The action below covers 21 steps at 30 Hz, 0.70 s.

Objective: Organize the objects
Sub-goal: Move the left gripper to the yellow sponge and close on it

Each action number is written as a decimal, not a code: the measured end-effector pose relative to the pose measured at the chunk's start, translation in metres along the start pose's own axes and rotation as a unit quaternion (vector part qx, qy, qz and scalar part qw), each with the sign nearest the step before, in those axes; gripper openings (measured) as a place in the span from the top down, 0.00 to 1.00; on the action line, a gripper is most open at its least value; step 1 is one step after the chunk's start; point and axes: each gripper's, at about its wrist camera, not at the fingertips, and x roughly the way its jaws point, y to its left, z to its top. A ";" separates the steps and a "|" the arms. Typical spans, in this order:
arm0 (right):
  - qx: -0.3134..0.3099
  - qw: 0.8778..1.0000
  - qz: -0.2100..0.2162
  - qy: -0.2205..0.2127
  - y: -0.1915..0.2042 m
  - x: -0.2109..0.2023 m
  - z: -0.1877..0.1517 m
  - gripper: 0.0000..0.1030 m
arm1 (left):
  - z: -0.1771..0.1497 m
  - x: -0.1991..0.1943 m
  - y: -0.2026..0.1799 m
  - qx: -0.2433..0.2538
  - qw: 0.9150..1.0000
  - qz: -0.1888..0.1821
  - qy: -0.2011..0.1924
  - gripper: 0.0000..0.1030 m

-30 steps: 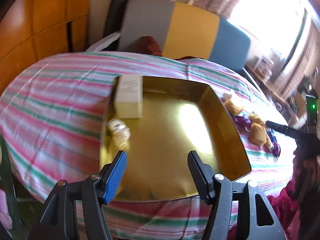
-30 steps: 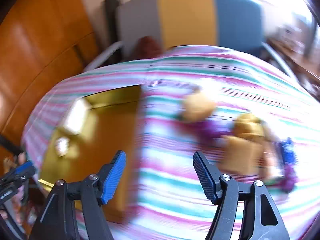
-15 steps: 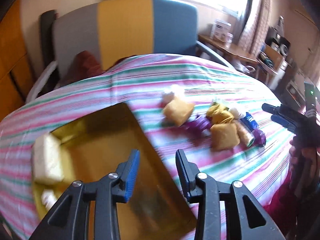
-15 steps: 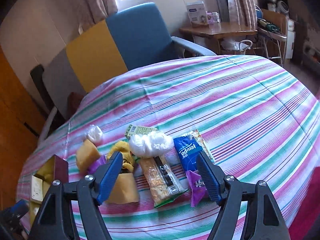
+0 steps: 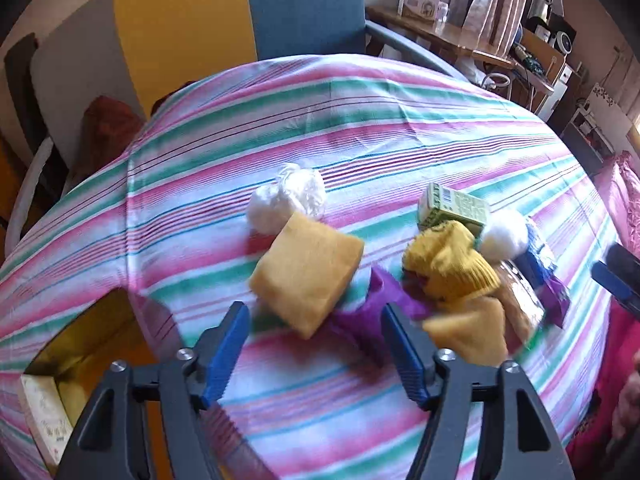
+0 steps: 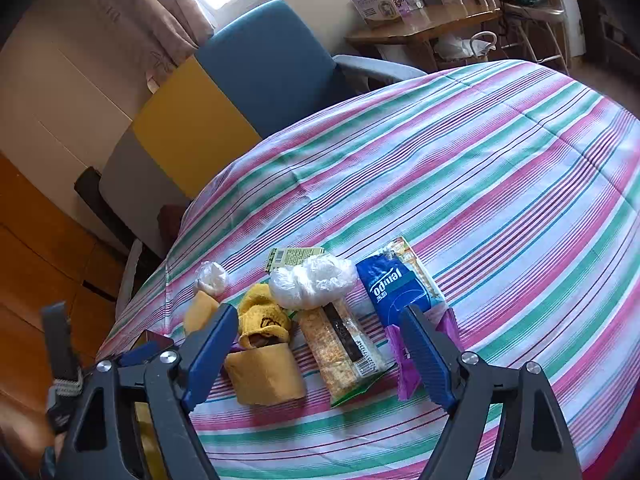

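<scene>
A pile of small items lies on the striped tablecloth (image 6: 480, 184). My left gripper (image 5: 314, 320) hovers just before a folded yellow cloth (image 5: 308, 272) and a purple wrapper (image 5: 376, 300); its jaws are opening and nothing is pressed between them. My right gripper (image 6: 318, 320) hangs over a cracker pack (image 6: 340, 348), a yellow knit piece (image 6: 264, 316) and a second yellow cloth (image 6: 268, 372); its jaws are opening too, and hold nothing. A blue tissue pack (image 6: 396, 284), a white plastic bag (image 6: 312, 280) and a green box (image 5: 454, 206) lie just beyond.
The gold tray (image 5: 92, 332) sits at the table's left with a white box (image 5: 40, 412) in it. A blue, yellow and grey chair (image 6: 256, 76) stands behind the table. A wooden desk (image 6: 424, 24) with boxes is at the back right.
My left gripper has swung right from above the gold tray to the pile, its jaws narrowing and then spreading wide. The right gripper settled over the pile and its jaws widened.
</scene>
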 end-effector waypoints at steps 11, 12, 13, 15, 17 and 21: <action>0.034 0.999 0.007 -0.013 -0.012 -0.004 0.003 0.17 | 0.016 0.055 0.012 -0.024 0.999 0.000 0.041 0.40; 0.041 0.999 0.004 -0.018 -0.014 -0.006 0.005 0.17 | 0.014 0.049 0.011 -0.021 0.999 0.001 0.031 0.43; 0.048 0.999 0.003 -0.023 -0.018 -0.007 0.005 0.17 | 0.011 0.044 0.010 -0.020 1.000 -0.008 0.023 0.44; 0.060 0.998 -0.004 -0.030 -0.023 -0.009 0.007 0.18 | 0.003 0.026 0.010 -0.027 0.999 -0.029 -0.001 0.44; 0.072 0.997 -0.010 -0.032 -0.029 -0.009 0.008 0.19 | -0.008 0.007 0.010 -0.027 0.999 -0.040 -0.017 0.44; 0.086 0.995 -0.032 -0.027 -0.036 -0.006 0.009 0.20 | -0.035 -0.026 0.006 -0.029 0.997 -0.062 -0.035 0.43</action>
